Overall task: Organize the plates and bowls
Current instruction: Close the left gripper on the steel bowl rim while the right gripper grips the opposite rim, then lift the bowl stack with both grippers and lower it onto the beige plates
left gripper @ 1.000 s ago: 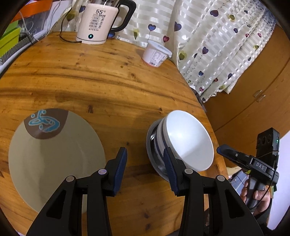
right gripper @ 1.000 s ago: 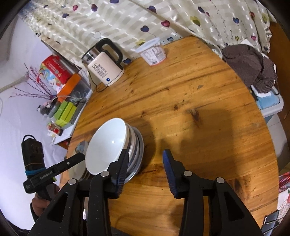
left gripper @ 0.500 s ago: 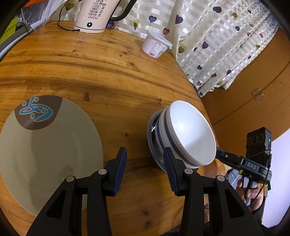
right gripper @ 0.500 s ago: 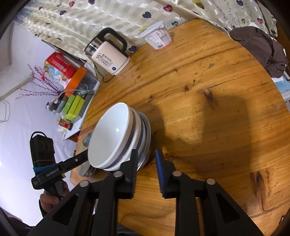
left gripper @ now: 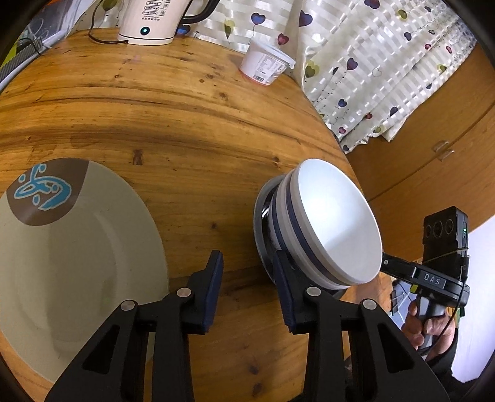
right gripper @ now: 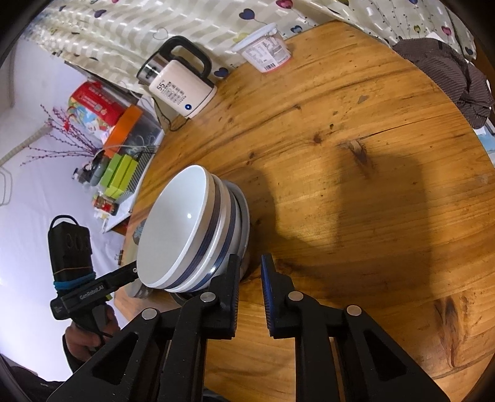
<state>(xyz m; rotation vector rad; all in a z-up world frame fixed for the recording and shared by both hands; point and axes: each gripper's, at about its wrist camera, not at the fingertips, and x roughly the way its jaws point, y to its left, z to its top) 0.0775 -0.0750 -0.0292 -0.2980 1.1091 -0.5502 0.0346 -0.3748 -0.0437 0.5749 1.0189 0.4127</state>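
A stack of white, blue-banded bowls [left gripper: 334, 222] [right gripper: 173, 228] sits on a grey dish [left gripper: 260, 228] [right gripper: 244, 222] near the round wooden table's [left gripper: 154, 108] edge. To its left lies a large beige plate [left gripper: 77, 263] with a brown and blue motif. My left gripper [left gripper: 249, 278] is at the stack's left side. Its jaws are closing, the dish's rim just inside the right finger, and the pads are not pressing. My right gripper [right gripper: 250, 278] is at the opposite side, its jaws closing to a narrow gap around the dish's rim. One of its fingers [left gripper: 399, 267] disappears behind the top bowl.
A cream kettle [left gripper: 154, 18] [right gripper: 182, 89] and a white yoghurt tub [left gripper: 266, 65] [right gripper: 266, 51] stand at the table's far edge by a heart-print curtain. A dark cloth [right gripper: 448, 68] lies beyond the table. Boxes [right gripper: 120, 173] crowd a shelf beside it.
The right jaws have narrowed from wide apart to a slim gap and moved in against the stack. The left jaws have drawn a little closer together. The stack and the plate stay put.
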